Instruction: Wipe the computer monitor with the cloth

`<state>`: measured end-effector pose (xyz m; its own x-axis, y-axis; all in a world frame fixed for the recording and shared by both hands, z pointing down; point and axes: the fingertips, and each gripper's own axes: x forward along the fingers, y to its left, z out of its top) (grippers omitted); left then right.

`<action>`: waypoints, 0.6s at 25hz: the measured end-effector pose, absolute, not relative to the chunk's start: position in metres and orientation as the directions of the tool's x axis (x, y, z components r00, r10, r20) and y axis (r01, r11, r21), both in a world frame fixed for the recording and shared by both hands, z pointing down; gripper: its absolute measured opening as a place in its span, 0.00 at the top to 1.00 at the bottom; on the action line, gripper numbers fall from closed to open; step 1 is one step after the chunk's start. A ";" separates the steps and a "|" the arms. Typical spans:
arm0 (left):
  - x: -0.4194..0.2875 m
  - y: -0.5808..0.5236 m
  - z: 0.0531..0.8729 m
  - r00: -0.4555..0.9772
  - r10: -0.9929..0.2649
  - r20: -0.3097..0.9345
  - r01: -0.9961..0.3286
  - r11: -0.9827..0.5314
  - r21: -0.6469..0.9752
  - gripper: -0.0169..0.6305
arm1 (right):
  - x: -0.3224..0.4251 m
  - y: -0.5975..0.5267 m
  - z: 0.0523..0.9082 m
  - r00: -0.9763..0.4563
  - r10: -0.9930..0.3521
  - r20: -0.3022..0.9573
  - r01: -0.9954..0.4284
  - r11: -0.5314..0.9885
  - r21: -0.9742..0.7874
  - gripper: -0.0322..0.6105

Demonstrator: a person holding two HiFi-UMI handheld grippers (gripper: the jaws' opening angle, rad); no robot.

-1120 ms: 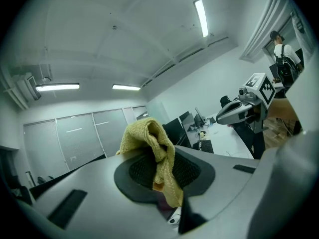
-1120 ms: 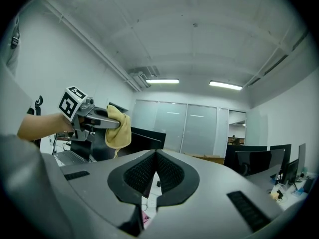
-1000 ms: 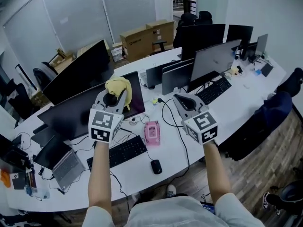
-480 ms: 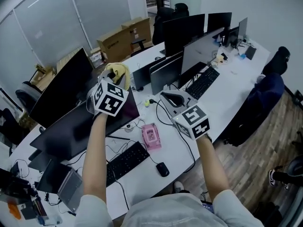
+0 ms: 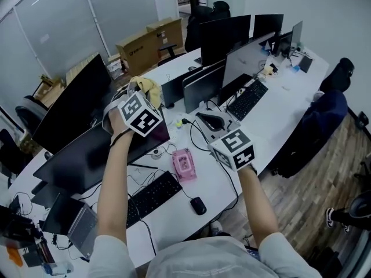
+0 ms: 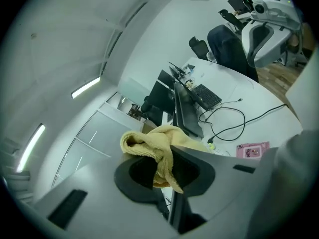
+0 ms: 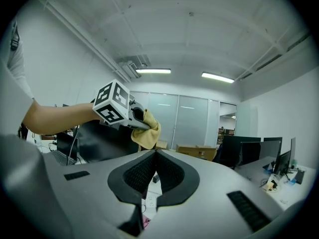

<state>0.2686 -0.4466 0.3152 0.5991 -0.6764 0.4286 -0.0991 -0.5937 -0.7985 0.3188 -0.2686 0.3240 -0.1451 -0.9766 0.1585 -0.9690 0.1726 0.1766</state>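
My left gripper (image 5: 139,95) is shut on a crumpled yellow cloth (image 5: 148,87), held up at the top right corner of the wide dark monitor (image 5: 81,155) on the white desk. In the left gripper view the cloth (image 6: 152,146) bulges out between the jaws and hangs over them. In the right gripper view the left gripper (image 7: 130,117) is held up at the left with the cloth (image 7: 147,130) in it. My right gripper (image 5: 204,117) hovers over the desk to the right of that monitor. Its jaws (image 7: 155,159) are shut with nothing between them.
Below the monitor lie a black keyboard (image 5: 152,193), a mouse (image 5: 198,205) and a pink pack (image 5: 184,164) among cables. A laptop (image 5: 69,225) sits at the near left. More monitors (image 5: 226,36) and a second keyboard (image 5: 246,100) stand to the right. A chair with a dark jacket (image 5: 316,126) is beside the desk.
My left gripper has lifted the cloth up and back, from in front of the screen to the monitor's top right corner. The head view has turned. The right gripper has hardly moved.
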 end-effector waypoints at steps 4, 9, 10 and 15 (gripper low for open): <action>0.249 -0.448 0.315 0.575 -0.696 0.430 -0.111 -0.588 -0.801 0.85 | 0.309 -0.273 0.317 -0.152 -0.978 0.144 -0.964 0.179 0.198 0.91; 0.218 -0.448 0.315 0.551 -0.715 0.430 -0.130 -0.582 -0.803 0.85 | 0.289 -0.283 0.310 -0.186 -0.975 0.122 -0.957 0.208 0.200 0.91; 0.211 -0.449 0.315 0.546 -0.719 0.431 -0.138 -0.584 -0.800 0.85 | 0.284 -0.284 0.310 -0.195 -0.973 0.122 -0.955 0.216 0.202 0.91; 0.173 -0.451 0.316 0.530 -0.731 0.430 -0.183 -0.594 -0.784 0.85 | 0.255 -0.290 0.308 -0.231 -0.966 0.119 -0.944 0.252 0.212 0.91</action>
<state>0.1728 -0.4507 0.3157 0.5303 -0.7308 0.4298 -0.1832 -0.5938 -0.7835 0.2548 -0.2904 0.3079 -0.2308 -0.9657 0.1188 -0.9443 0.2518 0.2119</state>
